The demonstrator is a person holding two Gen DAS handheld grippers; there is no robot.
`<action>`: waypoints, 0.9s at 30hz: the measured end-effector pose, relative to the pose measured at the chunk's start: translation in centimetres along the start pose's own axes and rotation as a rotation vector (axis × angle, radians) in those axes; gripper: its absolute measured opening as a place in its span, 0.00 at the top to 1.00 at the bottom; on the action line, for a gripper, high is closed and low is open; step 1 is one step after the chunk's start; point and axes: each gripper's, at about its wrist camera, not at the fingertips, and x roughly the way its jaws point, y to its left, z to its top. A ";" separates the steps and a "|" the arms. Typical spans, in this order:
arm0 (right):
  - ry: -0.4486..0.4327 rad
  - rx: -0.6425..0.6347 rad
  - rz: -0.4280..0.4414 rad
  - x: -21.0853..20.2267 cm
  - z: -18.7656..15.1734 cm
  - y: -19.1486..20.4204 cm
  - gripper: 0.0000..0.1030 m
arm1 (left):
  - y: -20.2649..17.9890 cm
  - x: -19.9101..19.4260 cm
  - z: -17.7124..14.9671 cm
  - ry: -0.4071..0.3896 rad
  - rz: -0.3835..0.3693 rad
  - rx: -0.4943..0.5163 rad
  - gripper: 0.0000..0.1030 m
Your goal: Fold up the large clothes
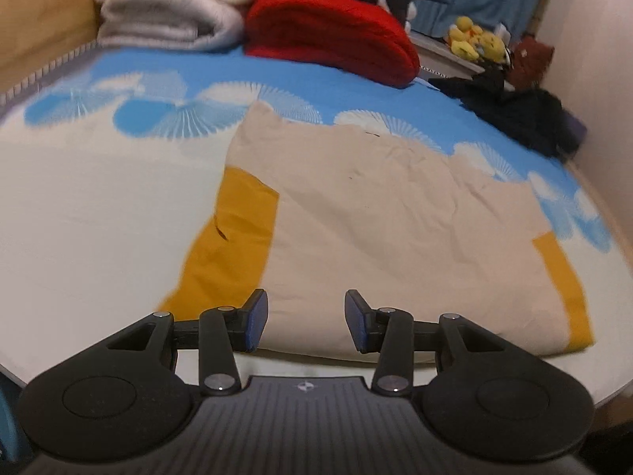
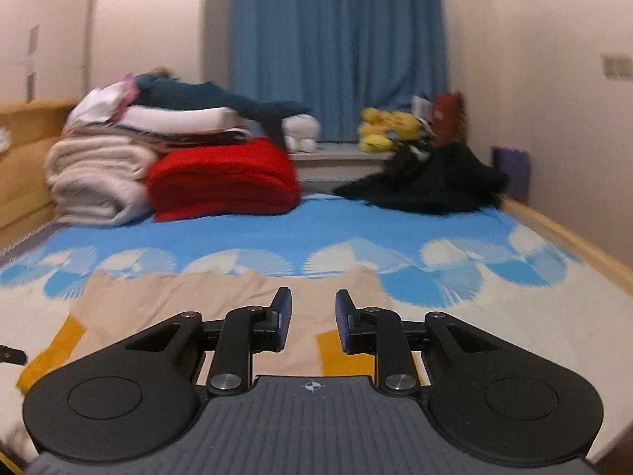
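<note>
While both grippers hung above the bed (image 1: 99, 213), neither held anything. Left gripper (image 1: 306, 318) had its jaws spread, nothing between the blue pads, angled down at the near edge of the garment (image 1: 387, 213). Right gripper (image 2: 313, 322) had jaws parted by a narrower gap, also empty, pointing almost level across the bed toward the curtain (image 2: 336, 47).

Garment was beige with mustard sleeves, lying flat on the sheet, sleeves showing at both sides from under the beige body; some wrinkles across the middle. It sat on the white part of the sheet, its far edge reaching the blue band with the white fan pattern.

At the far end of the bed: folded white blanket (image 1: 170, 8), red blanket (image 1: 332, 39) just beside it, more folded stuff stacked on top. Black clothes (image 1: 518, 111) were heaped in the far right corner, well apart from the garment. Yellow plush toys (image 2: 385, 128) sat on the ledge under the curtain. Both views were a bit motion-blurred.
</note>
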 end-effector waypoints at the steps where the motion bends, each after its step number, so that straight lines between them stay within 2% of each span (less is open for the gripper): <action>1: 0.003 -0.028 0.006 0.4 0.0 0.6 0.76 | -0.2 0.2 0.1 0.004 0.003 -0.002 0.54; 3: 0.026 -0.060 0.021 1.2 -0.2 1.7 0.76 | -0.2 0.7 0.1 0.015 0.018 -0.016 0.54; 7: 0.074 -0.047 0.042 2.0 -0.2 3.9 0.76 | 0.8 1.4 0.2 0.053 -0.005 -0.082 0.54; 15: 0.179 0.051 0.087 5.0 -0.9 7.4 0.76 | 2.2 4.2 -0.8 0.163 -0.032 -0.175 0.54; 20: 0.386 0.084 0.131 8.5 -3.1 10.2 0.76 | 2.4 4.8 -1.3 0.189 -0.031 -0.189 0.50; 25: 0.536 0.146 0.089 12.1 -5.4 12.0 0.75 | 3.5 5.0 -1.8 0.222 -0.029 -0.243 0.49; 27: 0.598 0.184 0.054 13.5 -6.5 12.1 0.72 | 3.7 5.3 -2.0 0.239 -0.033 -0.251 0.48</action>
